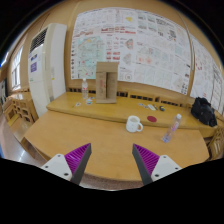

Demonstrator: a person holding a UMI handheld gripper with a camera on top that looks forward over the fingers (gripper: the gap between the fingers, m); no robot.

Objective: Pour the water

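The gripper (110,163) was spread open, gripping nothing — its pink pads (75,160) hung over the near wooden table (70,135). Well beyond the fingers stood a white mug (133,124) and, right of it, a clear bottle (174,127) — apart.

Near tabletop (70,135): bare ahead of open fingers (78,158).
Right side: white cup (133,124), bottle (173,127).
Far counter: box (106,80), bag (204,110).
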